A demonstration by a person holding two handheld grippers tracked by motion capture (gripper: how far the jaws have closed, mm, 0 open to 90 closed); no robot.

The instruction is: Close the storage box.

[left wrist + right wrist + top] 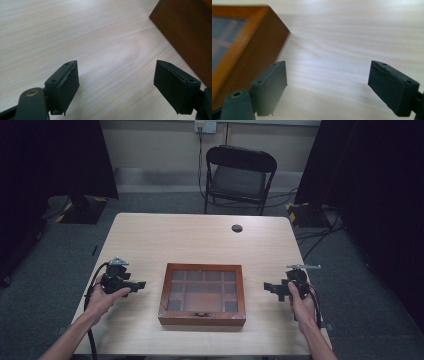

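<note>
The wooden box (202, 295), lid shut and long axis across the tabletop (200, 237), is flanked by the left gripper (140, 284) and right gripper (268, 286), both held open and empty, aimed inward at its short sides, about equally near.
</note>
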